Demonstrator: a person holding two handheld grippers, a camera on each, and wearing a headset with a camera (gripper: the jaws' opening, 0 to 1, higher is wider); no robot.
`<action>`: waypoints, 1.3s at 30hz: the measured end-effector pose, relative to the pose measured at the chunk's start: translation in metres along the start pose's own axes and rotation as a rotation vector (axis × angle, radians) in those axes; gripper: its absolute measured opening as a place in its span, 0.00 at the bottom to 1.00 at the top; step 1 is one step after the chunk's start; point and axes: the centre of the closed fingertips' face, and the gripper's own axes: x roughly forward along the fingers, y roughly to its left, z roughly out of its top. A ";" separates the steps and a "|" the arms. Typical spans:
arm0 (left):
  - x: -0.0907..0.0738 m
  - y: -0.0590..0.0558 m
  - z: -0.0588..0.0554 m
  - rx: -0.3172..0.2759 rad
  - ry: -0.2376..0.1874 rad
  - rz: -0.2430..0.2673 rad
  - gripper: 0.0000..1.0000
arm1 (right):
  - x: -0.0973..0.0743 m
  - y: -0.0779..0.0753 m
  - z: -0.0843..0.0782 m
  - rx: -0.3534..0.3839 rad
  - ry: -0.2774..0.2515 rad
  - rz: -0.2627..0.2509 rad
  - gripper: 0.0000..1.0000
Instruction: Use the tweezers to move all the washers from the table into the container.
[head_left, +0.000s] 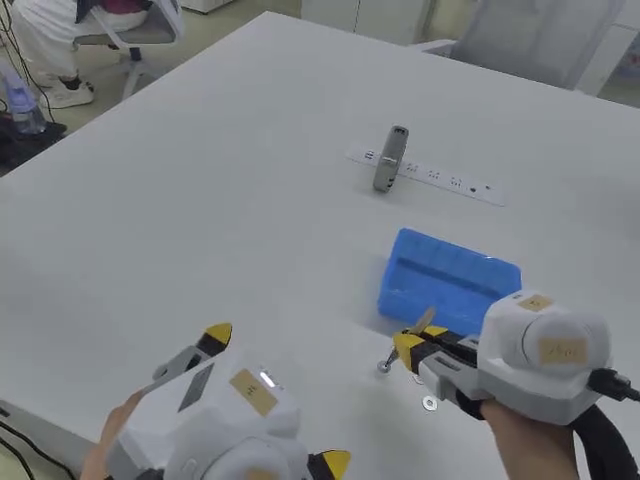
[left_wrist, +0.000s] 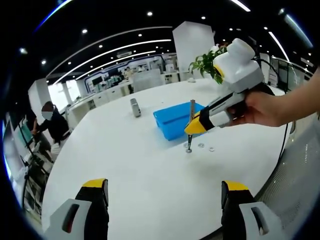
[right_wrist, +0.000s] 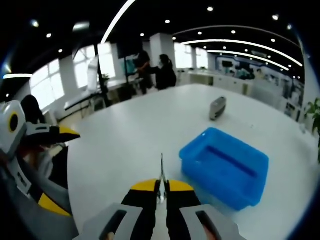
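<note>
Tweezers of thin metal (right_wrist: 161, 172), clamped in the right tool (head_left: 408, 346), point down beside the blue plastic container (head_left: 450, 275); left tool (left_wrist: 165, 186) gapes empty at the near edge of the white desk (head_left: 200, 200).

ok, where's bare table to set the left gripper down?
Free: wide bare table left of the blue container, between the power strip and the left gripper; also the gap between container and power strip. Crowded: the container's near edge, with the right gripper, its tweezers and loose washers.
</note>
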 end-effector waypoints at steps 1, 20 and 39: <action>0.000 0.000 0.000 0.001 0.000 0.000 0.96 | -0.001 -0.001 0.003 -0.006 -0.004 -0.001 0.02; 0.000 0.000 0.000 0.001 0.000 0.000 0.96 | -0.006 -0.022 0.050 -0.183 -0.040 -0.035 0.02; 0.002 0.000 -0.006 0.003 0.032 0.000 0.94 | 0.028 -0.066 0.053 -0.150 -0.019 -0.078 0.02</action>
